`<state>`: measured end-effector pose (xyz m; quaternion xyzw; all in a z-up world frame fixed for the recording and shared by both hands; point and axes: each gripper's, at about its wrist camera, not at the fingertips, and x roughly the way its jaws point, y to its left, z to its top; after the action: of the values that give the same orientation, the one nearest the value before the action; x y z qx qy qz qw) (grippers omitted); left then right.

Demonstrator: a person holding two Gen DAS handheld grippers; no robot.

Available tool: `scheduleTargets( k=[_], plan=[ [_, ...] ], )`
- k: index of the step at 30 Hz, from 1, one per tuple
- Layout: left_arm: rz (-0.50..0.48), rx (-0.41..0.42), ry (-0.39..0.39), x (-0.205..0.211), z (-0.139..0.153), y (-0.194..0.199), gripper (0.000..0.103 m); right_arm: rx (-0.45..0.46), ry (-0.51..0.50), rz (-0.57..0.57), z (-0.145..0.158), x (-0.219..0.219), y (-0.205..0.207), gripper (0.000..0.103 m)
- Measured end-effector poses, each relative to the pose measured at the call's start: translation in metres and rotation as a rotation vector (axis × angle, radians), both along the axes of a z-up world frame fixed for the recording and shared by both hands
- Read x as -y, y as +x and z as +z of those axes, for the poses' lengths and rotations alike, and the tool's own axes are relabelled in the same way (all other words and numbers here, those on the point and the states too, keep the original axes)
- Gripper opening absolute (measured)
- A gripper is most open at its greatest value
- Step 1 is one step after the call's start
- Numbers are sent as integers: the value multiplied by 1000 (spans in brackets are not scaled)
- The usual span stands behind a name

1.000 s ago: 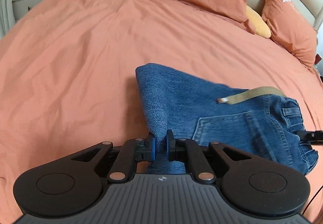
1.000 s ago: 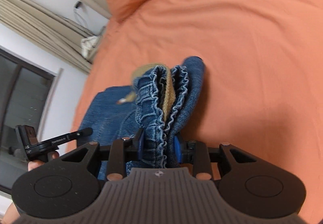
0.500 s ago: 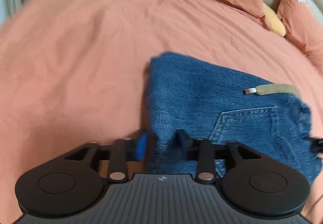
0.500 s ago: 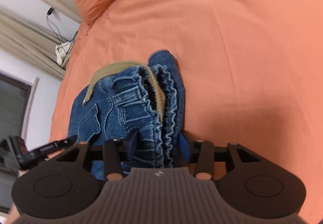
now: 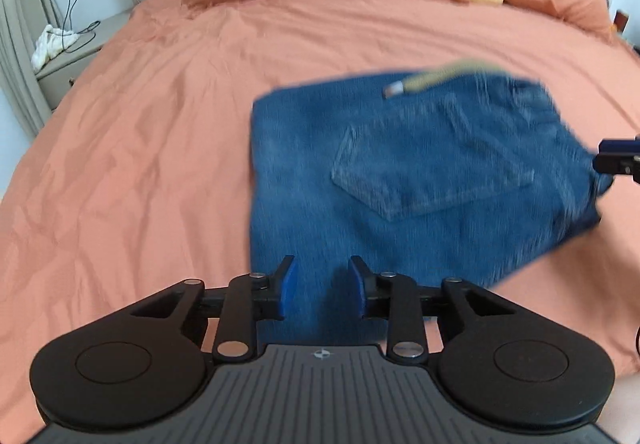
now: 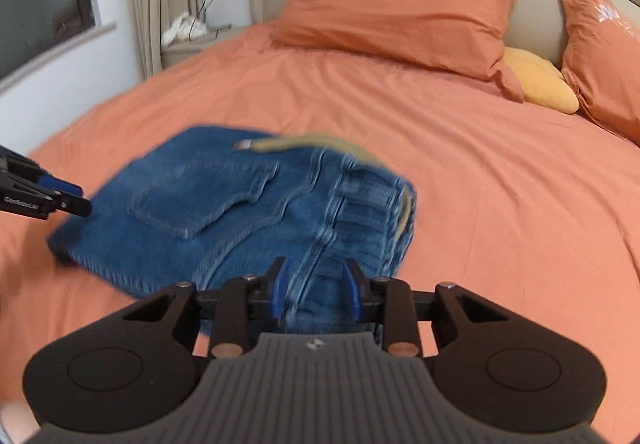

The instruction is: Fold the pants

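Denim pants [image 5: 404, 179], folded into a compact packet with a back pocket uppermost, lie flat on the orange bed cover [image 5: 140, 147], well short of the pillows. Left gripper [image 5: 322, 290] hangs over the packet's folded edge, right gripper [image 6: 313, 294] over its waistband end; each has jaws parted and closing, denim seen between them but not pinched. The packet's long axis runs from one gripper to the other, each equally near its own end. A tan belt strap [image 6: 296, 143] trails along the packet's pillow-side edge.

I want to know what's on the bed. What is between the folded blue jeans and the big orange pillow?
Nothing: only bare orange bedsheet lies between the folded blue denim jeans and the big orange pillow, in the right wrist view.
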<state>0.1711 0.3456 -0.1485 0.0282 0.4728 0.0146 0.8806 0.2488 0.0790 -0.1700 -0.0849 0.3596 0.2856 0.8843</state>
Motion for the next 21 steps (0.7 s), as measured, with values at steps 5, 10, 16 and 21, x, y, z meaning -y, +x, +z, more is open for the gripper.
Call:
scheduleTargets(
  k=[5, 10, 16, 21],
  plan=[
    [37, -39, 2, -5, -28, -3, 33, -79, 5, -39, -34, 3, 0, 28],
    [45, -53, 56, 3, -45, 8, 31, -106, -2, -61, -54, -3, 5, 28],
    [50, -63, 74, 6, -44, 10, 30, -148, -21, -72, -52, -8, 16, 28],
    [73, -27, 121, 22, -11, 3, 30, -224, -23, -66, -32, -10, 31, 38]
  ],
)
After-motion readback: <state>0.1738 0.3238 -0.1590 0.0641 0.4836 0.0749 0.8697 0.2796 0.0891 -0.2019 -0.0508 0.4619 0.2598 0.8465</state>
